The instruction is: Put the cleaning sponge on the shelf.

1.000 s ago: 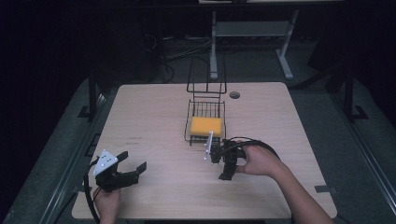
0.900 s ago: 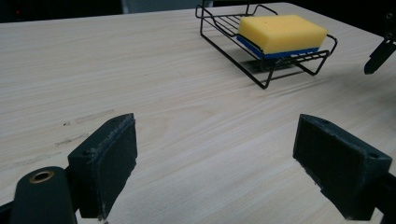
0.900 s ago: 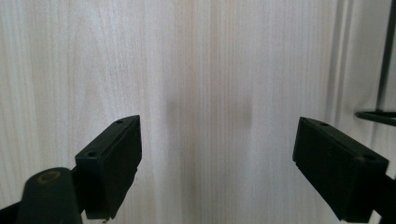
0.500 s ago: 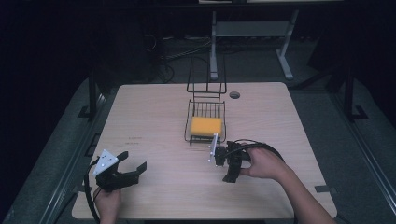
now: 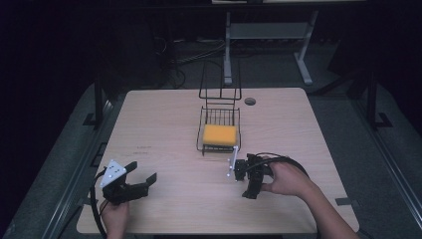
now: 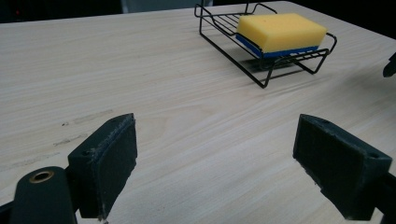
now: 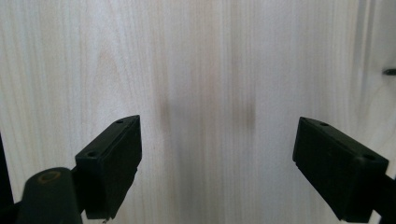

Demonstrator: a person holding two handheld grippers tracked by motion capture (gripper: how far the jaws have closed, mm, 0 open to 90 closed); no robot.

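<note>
Resting on a bare wooden table (image 5: 164,119), with a black wire rack (image 5: 220,113) standing near mid-table and cradling a yellow sponge (image 5: 219,134) in its lower tray. Holding the right gripper (image 5: 252,185) just in front of the rack, tipped downward toward bare wood, jaws spread wide and gripping nothing. Holding the left gripper (image 5: 142,178) near the front left corner, well apart from the rack, jaws likewise spread and empty, facing the sponge (image 6: 279,31) across open tabletop. Risking, on a judgement, snagging a jaw on the wire rim during any reach for the sponge, dragging or tipping the light rack; also squashing the soft sponge unevenly and letting it slip; also catching the trailing cable on the rack.
</note>
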